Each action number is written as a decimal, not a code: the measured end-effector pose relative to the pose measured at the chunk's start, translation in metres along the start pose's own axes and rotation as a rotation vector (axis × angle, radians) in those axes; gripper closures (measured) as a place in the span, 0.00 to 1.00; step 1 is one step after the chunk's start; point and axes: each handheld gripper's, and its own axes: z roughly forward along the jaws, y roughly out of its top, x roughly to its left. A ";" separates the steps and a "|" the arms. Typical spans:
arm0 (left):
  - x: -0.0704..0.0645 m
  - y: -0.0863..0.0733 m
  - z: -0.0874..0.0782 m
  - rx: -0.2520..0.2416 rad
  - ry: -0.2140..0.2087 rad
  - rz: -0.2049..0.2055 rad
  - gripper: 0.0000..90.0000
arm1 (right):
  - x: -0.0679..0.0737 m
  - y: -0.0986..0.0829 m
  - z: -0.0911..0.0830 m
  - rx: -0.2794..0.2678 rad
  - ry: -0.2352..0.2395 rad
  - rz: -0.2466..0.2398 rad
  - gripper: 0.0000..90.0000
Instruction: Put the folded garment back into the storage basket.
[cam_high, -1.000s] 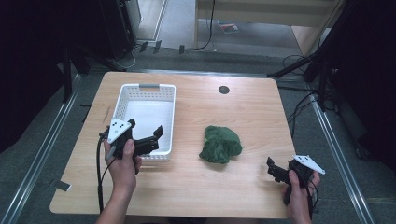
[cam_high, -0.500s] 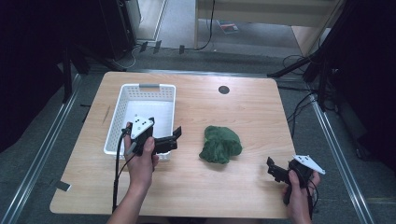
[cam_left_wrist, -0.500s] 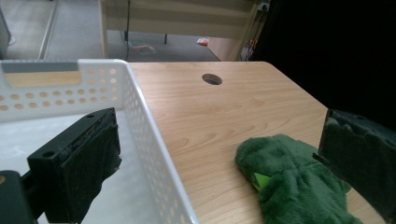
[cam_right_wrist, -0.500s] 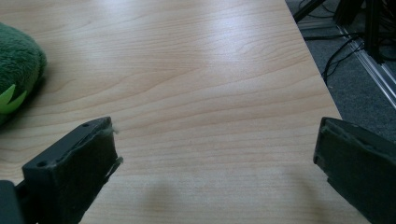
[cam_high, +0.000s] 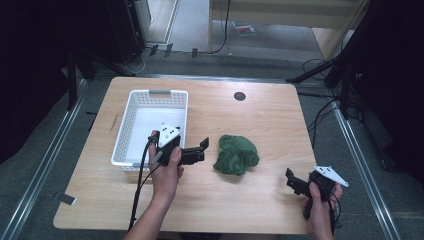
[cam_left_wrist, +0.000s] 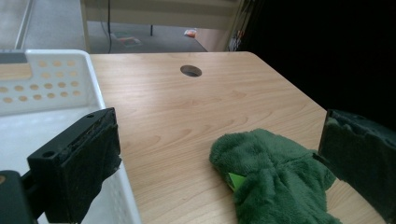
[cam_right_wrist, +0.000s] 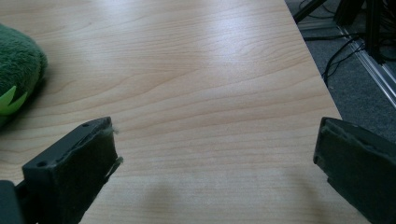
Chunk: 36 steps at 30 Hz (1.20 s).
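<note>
A pale wooden counter (cam_high: 260, 120) with rounded corners and a light grain stands on grey carpeted floor (cam_high: 45, 165), framed on both sides by metal rails (cam_high: 360, 165). A small round cable hole (cam_high: 240, 96) sits near its far edge. Beyond the counter the room is dim: black stands and dark cables (cam_high: 320, 107) trail over the floor, and a light wooden piece of furniture (cam_high: 280, 20) rises at the back.

A white perforated plastic basket (cam_high: 131, 120) rests on the left half of the counter. The green fuzzy plush cloth (cam_high: 236, 155) lies crumpled near the middle, to the right of the basket and apart from it; a small bright green tag (cam_left_wrist: 236, 180) peeks out of it in the left gripper view.

The left gripper (cam_high: 202, 149) hovers at the basket's near right corner, jaws spread wide and pointing towards the cloth, close to it but not touching. The right gripper (cam_high: 291, 181) is held near the counter's near right corner, jaws wide over bare wood, well apart from the cloth.
</note>
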 end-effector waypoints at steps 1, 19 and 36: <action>-0.001 -0.001 0.001 0.004 -0.003 -0.002 0.00 | 0.000 0.000 0.000 0.000 0.001 0.001 0.00; -0.034 -0.018 0.035 0.065 -0.053 0.023 0.00 | 0.000 0.000 0.000 -0.001 0.002 0.000 0.00; -0.057 -0.044 0.074 0.181 -0.072 0.059 0.00 | 0.000 0.000 0.000 0.000 0.002 0.003 0.00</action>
